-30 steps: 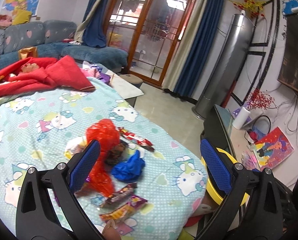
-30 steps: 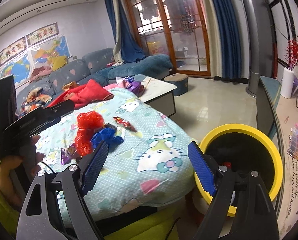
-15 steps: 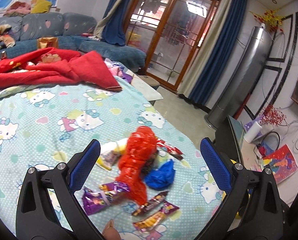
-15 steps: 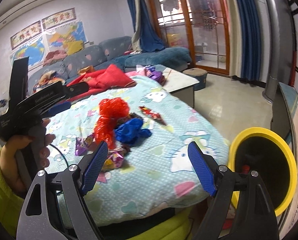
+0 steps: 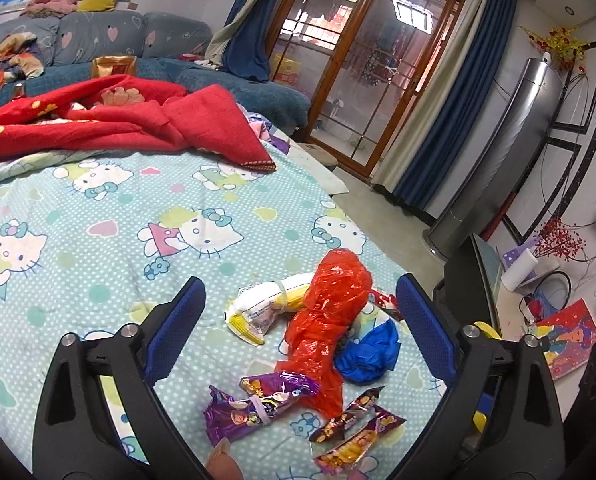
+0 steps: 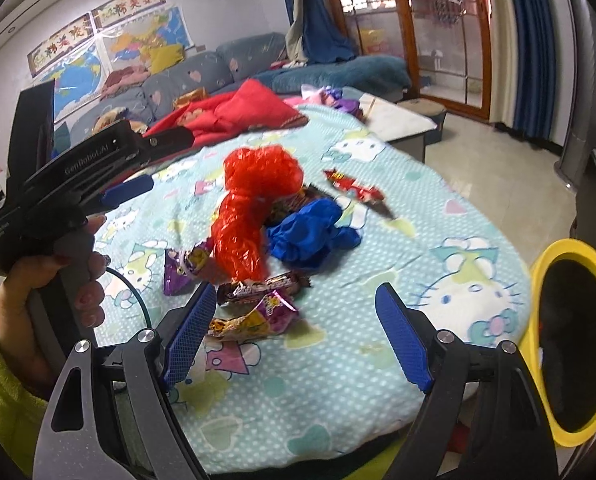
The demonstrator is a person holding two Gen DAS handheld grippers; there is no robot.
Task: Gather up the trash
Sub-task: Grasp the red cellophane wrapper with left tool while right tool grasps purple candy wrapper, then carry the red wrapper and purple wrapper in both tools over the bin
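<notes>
Right wrist: jaws agape both sides; wrappers (image 6: pixel 254 312) ahead, yellow bin (image 6: pixel 569 344) right, contents unclear.

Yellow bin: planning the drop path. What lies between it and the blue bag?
Right wrist view: only bare Hello Kitty sheet between blue bag and yellow bin.

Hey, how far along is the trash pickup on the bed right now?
Barely started. Nothing is in hand: the left tool and right tool are both open and empty above the pile. The red plastic bag, blue bag, purple wrapper and snack wrappers all remain on the bedsheet. The yellow bin waits beside the bed; its contents are hard to see.
</notes>
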